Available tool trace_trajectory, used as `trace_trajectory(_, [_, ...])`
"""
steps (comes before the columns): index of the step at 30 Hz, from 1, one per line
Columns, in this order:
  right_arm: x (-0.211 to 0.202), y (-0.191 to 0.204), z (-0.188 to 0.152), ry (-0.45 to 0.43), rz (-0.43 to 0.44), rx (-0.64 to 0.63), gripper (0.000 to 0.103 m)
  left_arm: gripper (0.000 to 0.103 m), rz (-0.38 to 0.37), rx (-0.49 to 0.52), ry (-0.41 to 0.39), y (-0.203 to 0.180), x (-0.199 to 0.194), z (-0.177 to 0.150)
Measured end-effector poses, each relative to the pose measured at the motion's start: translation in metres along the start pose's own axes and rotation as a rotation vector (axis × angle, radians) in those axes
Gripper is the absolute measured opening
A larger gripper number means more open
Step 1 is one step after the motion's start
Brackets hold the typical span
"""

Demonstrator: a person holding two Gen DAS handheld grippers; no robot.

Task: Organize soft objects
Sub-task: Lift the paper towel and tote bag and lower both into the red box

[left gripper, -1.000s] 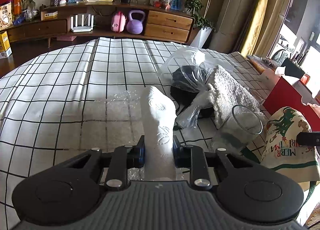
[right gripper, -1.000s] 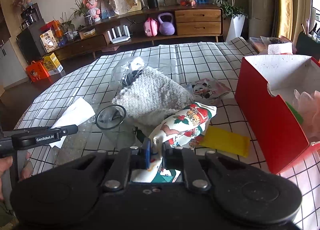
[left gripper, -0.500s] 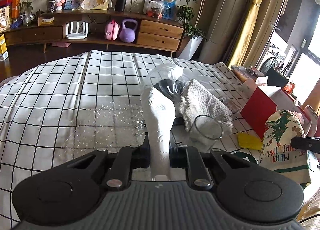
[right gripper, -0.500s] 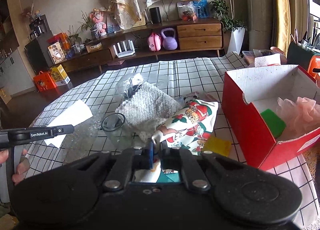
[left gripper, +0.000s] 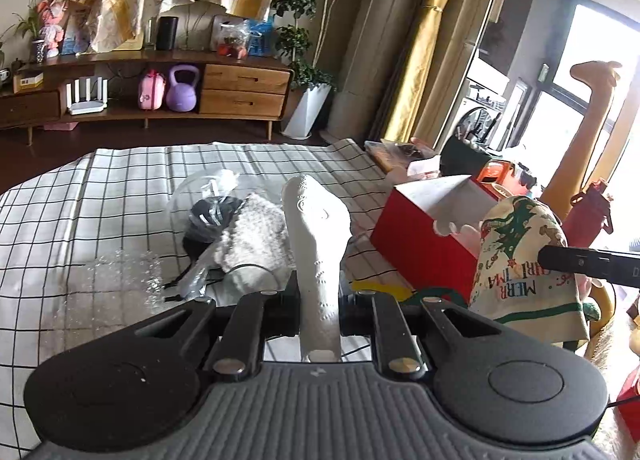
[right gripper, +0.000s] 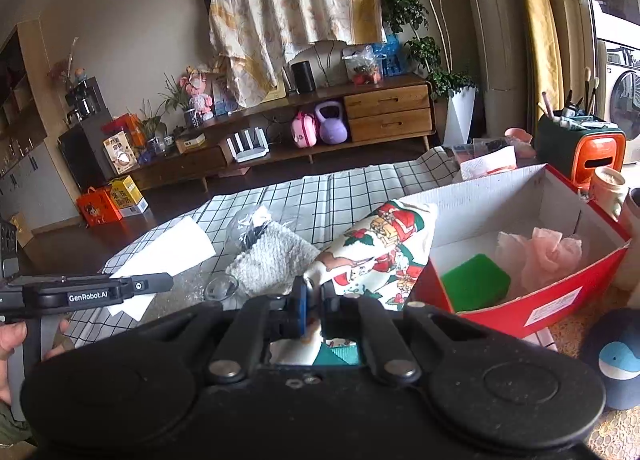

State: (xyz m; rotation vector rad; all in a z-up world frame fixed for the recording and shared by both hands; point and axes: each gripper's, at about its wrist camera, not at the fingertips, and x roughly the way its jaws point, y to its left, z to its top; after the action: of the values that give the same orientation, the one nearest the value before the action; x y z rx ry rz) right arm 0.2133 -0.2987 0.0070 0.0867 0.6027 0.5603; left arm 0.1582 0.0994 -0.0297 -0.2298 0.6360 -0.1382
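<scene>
L fingers [left gripper: 319, 310] pinch white sock [left gripper: 316, 228], its end hidden; R fingers [right gripper: 314, 302] pinch Christmas cloth [right gripper: 384, 248], lower part hidden

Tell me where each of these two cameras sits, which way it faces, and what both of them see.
Left wrist: sits behind the left tongs, looking forward over the checked tablecloth; the tongs pinch a white sock, and the right tongs' finger pokes in at right.
Right wrist: sits behind the right tongs, facing the red box; they clamp a Christmas-print cloth; the left tongs and a hand show at left.
Shared: red box, fluffy white cloth, purple kettlebell.
</scene>
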Motion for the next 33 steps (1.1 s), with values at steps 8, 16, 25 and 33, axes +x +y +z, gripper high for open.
trace_trajectory(8, [-0.026,-0.035,0.031,-0.056,-0.034,0.009,0.005,0.015,-0.073,0.088,-0.019,-0.065,0.007,0.022])
trace_trajectory(16, [-0.042,-0.073,0.066,-0.122,-0.067,0.017,0.005,0.015,-0.131,0.152,-0.029,-0.12,0.034,0.048])
trace_trajectory(25, [-0.031,-0.13,0.091,-0.161,-0.147,0.067,0.005,0.015,-0.159,0.234,-0.019,-0.172,0.073,0.066])
trace_trajectory(33, [-0.007,-0.176,0.104,-0.174,-0.198,0.131,0.005,0.015,-0.163,0.287,0.012,-0.204,0.115,0.074])
